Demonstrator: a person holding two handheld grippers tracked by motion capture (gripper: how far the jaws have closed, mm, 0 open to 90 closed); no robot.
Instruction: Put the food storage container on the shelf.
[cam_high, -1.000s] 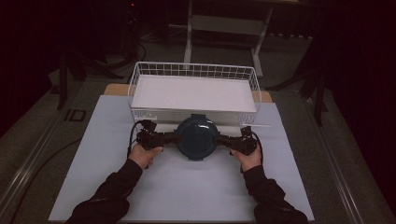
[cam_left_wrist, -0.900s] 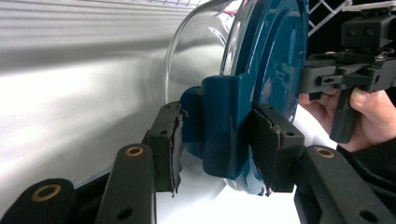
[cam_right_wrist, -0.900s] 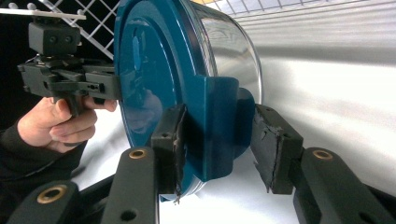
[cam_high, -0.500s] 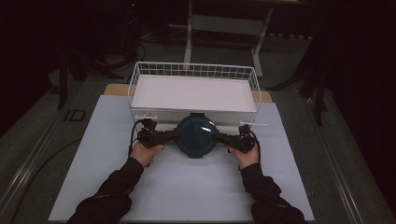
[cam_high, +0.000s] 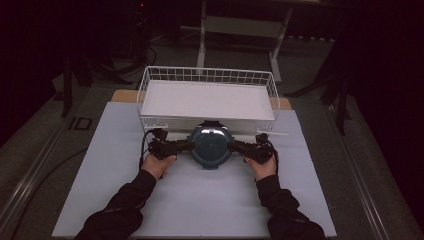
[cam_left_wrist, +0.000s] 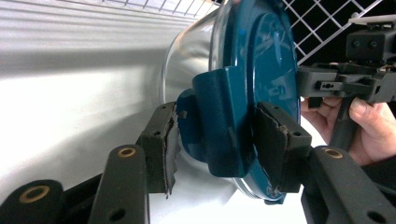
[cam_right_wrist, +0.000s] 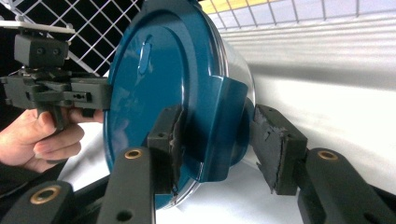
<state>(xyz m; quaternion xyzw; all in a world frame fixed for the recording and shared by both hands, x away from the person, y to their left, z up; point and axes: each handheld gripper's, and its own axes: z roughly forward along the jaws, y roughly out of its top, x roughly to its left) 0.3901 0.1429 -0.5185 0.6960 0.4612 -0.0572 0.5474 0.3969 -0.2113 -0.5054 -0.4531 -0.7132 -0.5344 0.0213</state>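
Observation:
A round glass container with a dark blue lid (cam_high: 212, 145) sits just in front of the wire basket (cam_high: 207, 75). My left gripper (cam_high: 186, 146) is at its left side and my right gripper (cam_high: 236, 146) at its right. In the left gripper view my jaws (cam_left_wrist: 215, 144) straddle the lid's blue clip tab (cam_left_wrist: 224, 121). They have just been opening, and a thin gap shows at one pad. In the right gripper view my jaws (cam_right_wrist: 215, 140) straddle the opposite tab (cam_right_wrist: 219, 126). One pad rests on it and the other stands slightly off.
The white wire basket has a flat white bottom and stands at the back of the pale mat (cam_high: 200, 200). The other hand's gripper shows beyond the lid in each gripper view (cam_left_wrist: 345, 79) (cam_right_wrist: 51, 88). Dark floor and stands surround the table.
The container and both grippers sit slightly nearer the basket than a second ago. Hands and forearms are otherwise placed as before.

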